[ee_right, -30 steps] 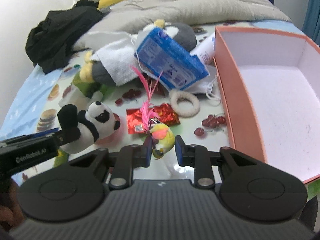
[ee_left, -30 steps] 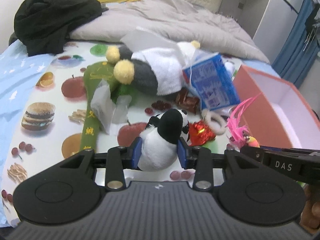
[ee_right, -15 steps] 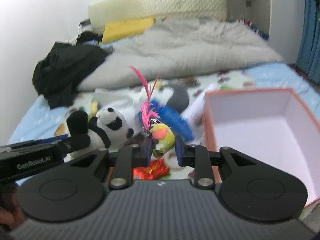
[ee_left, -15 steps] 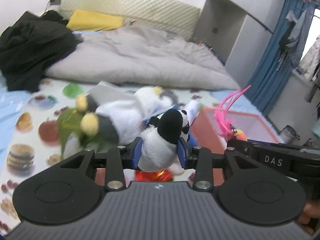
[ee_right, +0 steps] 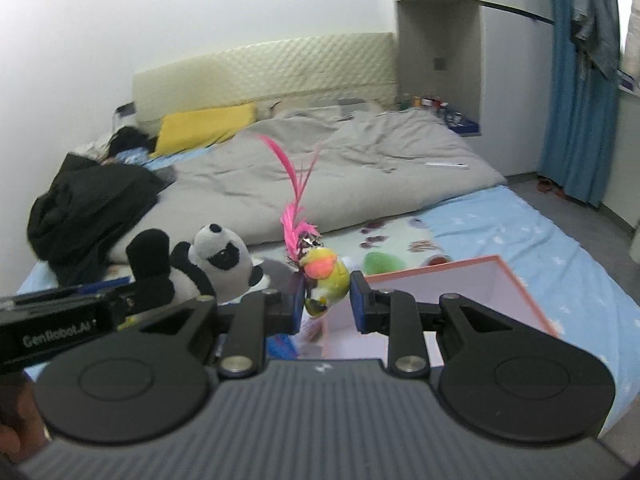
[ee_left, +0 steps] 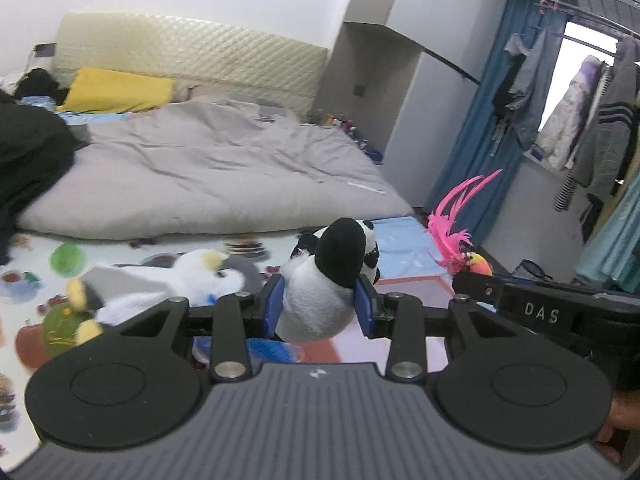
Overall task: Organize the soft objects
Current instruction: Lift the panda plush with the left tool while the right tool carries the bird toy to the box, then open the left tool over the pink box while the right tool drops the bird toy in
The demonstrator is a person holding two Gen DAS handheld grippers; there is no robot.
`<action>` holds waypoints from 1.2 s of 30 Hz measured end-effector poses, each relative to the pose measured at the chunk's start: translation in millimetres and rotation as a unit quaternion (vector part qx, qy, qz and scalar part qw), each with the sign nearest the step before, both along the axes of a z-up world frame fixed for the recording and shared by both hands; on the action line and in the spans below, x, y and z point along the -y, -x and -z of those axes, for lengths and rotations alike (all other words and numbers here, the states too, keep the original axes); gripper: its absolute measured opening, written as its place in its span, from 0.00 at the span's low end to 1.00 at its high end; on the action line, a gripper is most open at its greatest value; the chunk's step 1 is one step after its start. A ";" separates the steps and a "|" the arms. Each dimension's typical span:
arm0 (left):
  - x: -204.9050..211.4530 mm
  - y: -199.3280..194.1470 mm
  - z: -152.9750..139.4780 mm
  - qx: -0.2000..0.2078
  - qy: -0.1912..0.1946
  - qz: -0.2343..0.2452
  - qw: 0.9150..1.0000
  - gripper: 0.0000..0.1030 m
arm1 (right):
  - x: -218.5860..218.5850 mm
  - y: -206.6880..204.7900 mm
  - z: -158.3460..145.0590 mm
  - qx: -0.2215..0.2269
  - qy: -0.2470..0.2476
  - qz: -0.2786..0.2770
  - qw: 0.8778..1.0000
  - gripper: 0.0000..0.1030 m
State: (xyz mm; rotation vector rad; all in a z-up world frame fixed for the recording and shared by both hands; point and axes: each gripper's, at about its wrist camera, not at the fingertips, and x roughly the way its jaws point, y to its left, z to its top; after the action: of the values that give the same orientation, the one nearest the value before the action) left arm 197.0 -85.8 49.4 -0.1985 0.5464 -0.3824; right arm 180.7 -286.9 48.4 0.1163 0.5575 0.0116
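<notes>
My left gripper (ee_left: 320,306) is shut on a black-and-white panda plush (ee_left: 328,280), lifted well above the bed; the same panda (ee_right: 208,264) shows at the left of the right wrist view. My right gripper (ee_right: 325,304) is shut on a small yellow-green toy bird (ee_right: 326,280) with an orange cheek and long pink feathers; that bird (ee_left: 464,248) sits right of the panda in the left wrist view. An open pink box (ee_right: 460,300) with a pale inside lies below and right of the bird. A grey-and-white penguin plush (ee_left: 176,280) lies on the fruit-print mat.
A grey duvet (ee_left: 200,176) covers the far bed, with a yellow pillow (ee_left: 116,90) and black clothing (ee_right: 88,204) at the left. A blue packet (ee_left: 268,350) peeks below my left fingers. Blue curtains (ee_right: 580,100) and hanging clothes (ee_left: 600,128) stand at the right.
Both grippers rose and tilted up with their toys still clamped; the mat's clutter dropped low in view and the headboard, walls and curtains came into sight.
</notes>
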 end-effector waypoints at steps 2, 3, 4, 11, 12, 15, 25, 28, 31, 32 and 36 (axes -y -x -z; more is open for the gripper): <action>14.4 -7.1 -4.2 -0.002 0.004 0.016 1.000 0.42 | 13.6 0.1 -3.6 -0.002 -0.002 0.014 1.000 0.27; 22.1 -10.6 -5.8 -0.005 0.005 0.023 1.000 0.42 | 21.2 0.7 -4.1 -0.006 -0.004 0.021 1.000 0.27; 30.8 -16.0 -6.4 -0.009 0.005 0.029 1.000 0.42 | 29.2 -1.3 -3.8 -0.011 -0.007 0.027 1.000 0.27; 94.7 -40.3 4.0 -0.026 -0.021 0.078 0.996 0.42 | 80.4 -20.6 32.8 -0.078 -0.030 0.073 0.994 0.27; 103.1 -43.6 7.5 -0.030 -0.027 0.084 0.996 0.42 | 86.5 -23.0 40.5 -0.089 -0.034 0.078 0.992 0.27; 128.9 -55.9 25.6 -0.052 -0.045 0.101 0.993 0.42 | 99.7 -27.3 63.7 -0.121 -0.031 0.090 0.988 0.27; 179.7 -88.8 99.9 -0.160 -0.083 0.151 0.972 0.42 | 127.1 -28.5 123.5 -0.203 -0.043 0.114 0.972 0.27; 183.6 -88.5 114.8 -0.180 -0.087 0.157 0.967 0.42 | 132.1 -25.2 135.6 -0.215 -0.050 0.120 0.968 0.27; 184.5 -90.8 127.5 -0.193 -0.090 0.156 0.964 0.43 | 132.8 -21.1 144.9 -0.226 -0.051 0.119 0.966 0.28; 183.7 -92.4 129.9 -0.196 -0.093 0.155 0.964 0.44 | 133.2 -21.0 145.8 -0.226 -0.050 0.119 0.966 0.28; 181.2 -93.9 131.1 -0.195 -0.102 0.164 0.962 0.59 | 133.6 -20.7 147.4 -0.227 -0.054 0.117 0.965 0.34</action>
State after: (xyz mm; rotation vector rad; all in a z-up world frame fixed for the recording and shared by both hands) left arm 290.9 -267.0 -81.7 0.0199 1.0096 -0.6121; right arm 201.4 -420.4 -99.0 0.2948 0.9996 -0.2209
